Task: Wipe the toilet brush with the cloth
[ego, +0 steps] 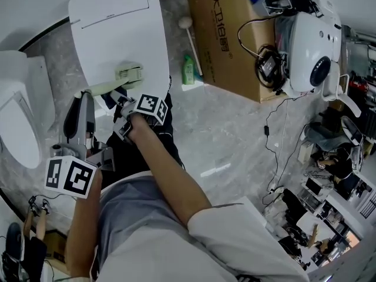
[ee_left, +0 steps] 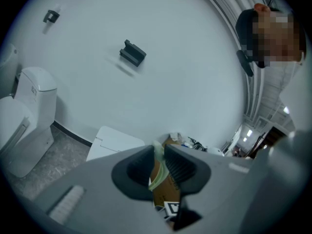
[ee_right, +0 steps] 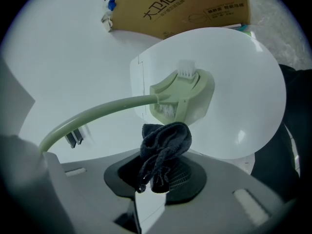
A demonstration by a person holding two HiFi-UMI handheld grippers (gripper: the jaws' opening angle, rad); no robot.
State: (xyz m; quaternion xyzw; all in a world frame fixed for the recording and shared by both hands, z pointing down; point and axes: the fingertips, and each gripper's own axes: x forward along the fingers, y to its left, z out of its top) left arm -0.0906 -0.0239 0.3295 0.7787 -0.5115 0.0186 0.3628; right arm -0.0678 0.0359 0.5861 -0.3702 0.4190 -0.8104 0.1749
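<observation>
Wiping looks ready to start: left gripper (ee_left: 157, 157) pinches the toilet brush (ee_right: 180, 94); right gripper (ee_right: 161, 172), clamping the cloth (ee_right: 165, 145), must next meet its head.

Head view looks steeply down from above; right gripper view, close in, shares its toilet brush (ee_right: 181, 94).

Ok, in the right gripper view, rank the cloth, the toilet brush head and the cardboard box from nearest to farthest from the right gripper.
1. cloth: clamped in the right gripper itself, bottom centre.
2. toilet brush: its head sits just beyond the cloth, mid-frame.
3. cardboard box: far back, along the top edge.
</observation>
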